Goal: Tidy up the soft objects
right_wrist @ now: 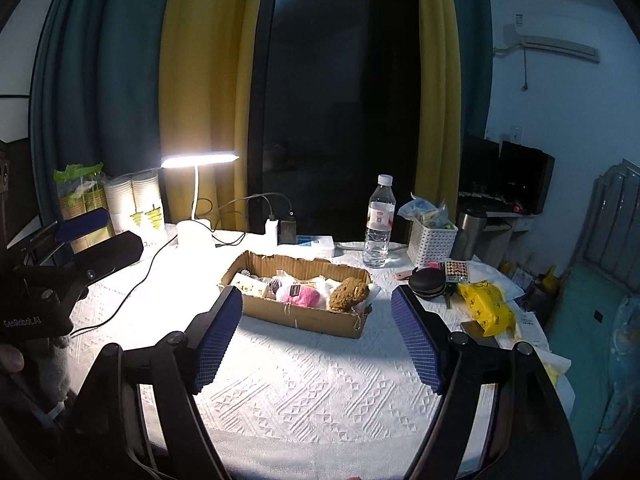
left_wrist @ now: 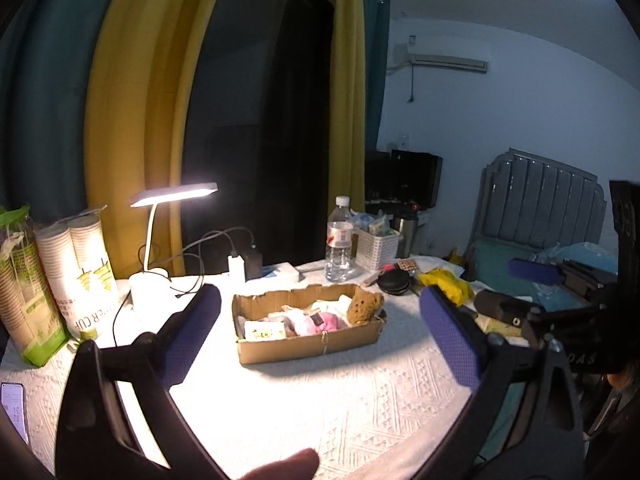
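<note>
A shallow cardboard box (left_wrist: pixel 308 344) (right_wrist: pixel 304 314) sits mid-table on the white cloth. It holds a pink plush (left_wrist: pixel 320 322) (right_wrist: pixel 302 295), a brown teddy bear (left_wrist: pixel 363 305) (right_wrist: pixel 349 294) at its right end, white soft items and a small cream packet (left_wrist: pixel 264 330) (right_wrist: pixel 250 284). My left gripper (left_wrist: pixel 320 316) is open and empty, held above the table in front of the box. My right gripper (right_wrist: pixel 318 312) is open and empty, also in front of the box. Each gripper shows at the edge of the other's view.
A lit desk lamp (left_wrist: pixel 176 194) (right_wrist: pixel 198 160) with cables stands back left beside paper cup sleeves (left_wrist: pixel 80 268) (right_wrist: pixel 134 204). A water bottle (left_wrist: pixel 340 240) (right_wrist: pixel 379 222), a white basket (left_wrist: pixel 376 248) (right_wrist: pixel 430 238), a black round case (right_wrist: pixel 428 282) and a yellow bag (left_wrist: pixel 448 284) (right_wrist: pixel 486 306) lie back right. A phone (left_wrist: pixel 14 408) lies at the left edge.
</note>
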The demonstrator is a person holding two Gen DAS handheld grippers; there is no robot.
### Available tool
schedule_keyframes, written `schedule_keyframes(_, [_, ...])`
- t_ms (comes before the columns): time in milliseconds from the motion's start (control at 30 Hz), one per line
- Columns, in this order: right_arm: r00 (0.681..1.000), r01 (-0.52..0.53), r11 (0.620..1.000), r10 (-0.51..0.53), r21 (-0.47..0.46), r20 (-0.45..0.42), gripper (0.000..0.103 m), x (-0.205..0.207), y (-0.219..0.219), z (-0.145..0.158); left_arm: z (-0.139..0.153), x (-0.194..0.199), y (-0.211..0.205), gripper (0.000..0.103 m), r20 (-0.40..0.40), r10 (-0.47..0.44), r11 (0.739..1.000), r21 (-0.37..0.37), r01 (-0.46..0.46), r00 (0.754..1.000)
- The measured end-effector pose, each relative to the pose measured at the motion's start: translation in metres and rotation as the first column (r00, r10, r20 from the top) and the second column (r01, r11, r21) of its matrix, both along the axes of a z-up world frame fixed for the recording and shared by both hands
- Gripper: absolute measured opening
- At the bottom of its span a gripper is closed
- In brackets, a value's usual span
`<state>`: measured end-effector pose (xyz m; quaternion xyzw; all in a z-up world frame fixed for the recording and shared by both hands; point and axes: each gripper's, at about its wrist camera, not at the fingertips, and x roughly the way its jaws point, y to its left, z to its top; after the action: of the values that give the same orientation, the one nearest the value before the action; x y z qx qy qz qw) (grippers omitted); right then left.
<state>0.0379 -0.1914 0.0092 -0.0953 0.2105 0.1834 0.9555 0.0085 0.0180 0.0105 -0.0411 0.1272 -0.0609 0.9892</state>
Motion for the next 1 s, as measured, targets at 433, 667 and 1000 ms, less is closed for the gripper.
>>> schedule_keyframes(433, [1.0, -0.001, 1.0, 0.001, -0.001, -0.005, 0.08, 0.0021, 0.0032, -0.0022, -0.004, 0.0045, 0.004, 0.1, -0.013, -0.001, 1.0, -0.012, 0.001, 1.0])
schedule_keyframes(667, [1.0, -0.004, 1.0, 0.004, 0.004, -0.003, 0.08, 0.0013, 0.0017, -0.0026, -0.0046, 0.0054, 0.004, 0.1, -0.023, 0.018, 1.0, -0.016, -0.019, 1.0])
schedule_keyframes(1000, [1.0, 0.008, 1.0, -0.008, 0.016, 0.0, 0.08, 0.0008, -0.0044, -0.003, -0.0045, 0.0061, -0.0018, 0.1, -0.029, 0.017, 1.0, -0.003, -0.017, 0.999])
